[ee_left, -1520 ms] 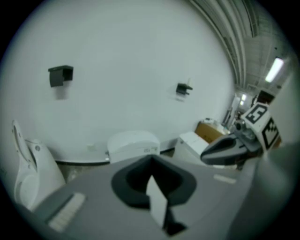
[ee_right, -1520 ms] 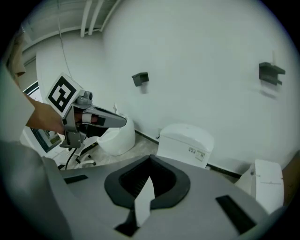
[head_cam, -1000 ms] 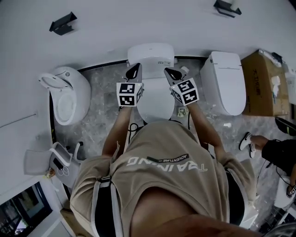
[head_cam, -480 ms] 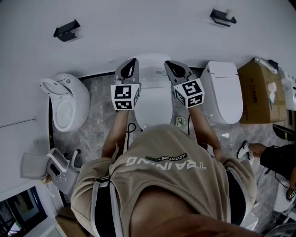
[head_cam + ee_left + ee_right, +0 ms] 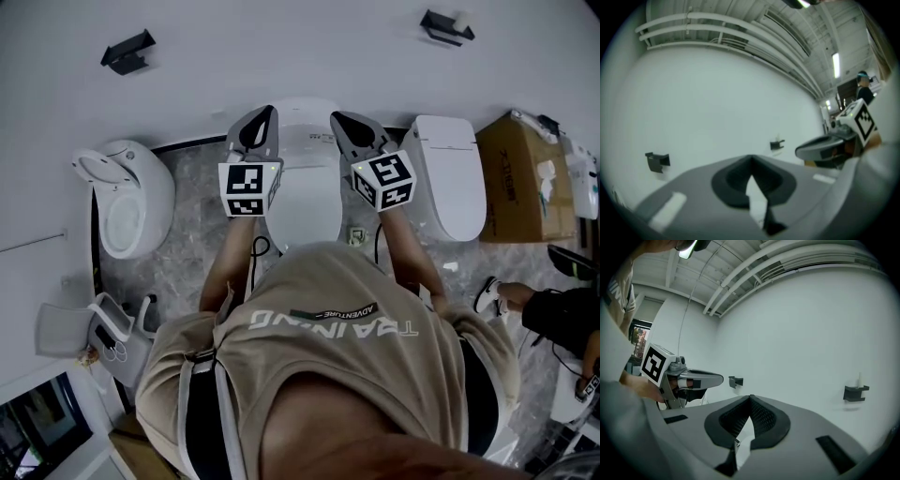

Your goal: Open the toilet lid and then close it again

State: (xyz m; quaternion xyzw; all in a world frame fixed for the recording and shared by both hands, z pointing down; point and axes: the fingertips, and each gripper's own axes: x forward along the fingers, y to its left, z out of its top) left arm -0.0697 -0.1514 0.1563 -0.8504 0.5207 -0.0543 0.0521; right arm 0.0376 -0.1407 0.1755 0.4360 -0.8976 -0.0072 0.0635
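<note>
The white toilet (image 5: 302,202) stands in the middle of the head view with its lid down flat. Both grippers hover above it, side by side, pointing level at the white wall. My left gripper (image 5: 265,118) is over the lid's left edge, my right gripper (image 5: 341,122) over its right edge. Neither touches the toilet. In the left gripper view the jaws (image 5: 751,160) meet at the tip with nothing between them. The same holds in the right gripper view (image 5: 750,398). Each gripper view shows only wall beyond the jaws, plus the other gripper (image 5: 825,146) (image 5: 693,379) at the side.
A second closed toilet (image 5: 448,178) stands to the right, with a cardboard box (image 5: 525,173) past it. A white open bowl (image 5: 127,199) is at the left. Black brackets (image 5: 127,49) (image 5: 447,25) hang on the wall. A bystander's shoe (image 5: 487,295) shows at right.
Both grippers have lifted from just over the lid to higher against the wall. Their jaws stayed shut. The lid lies flat throughout.
</note>
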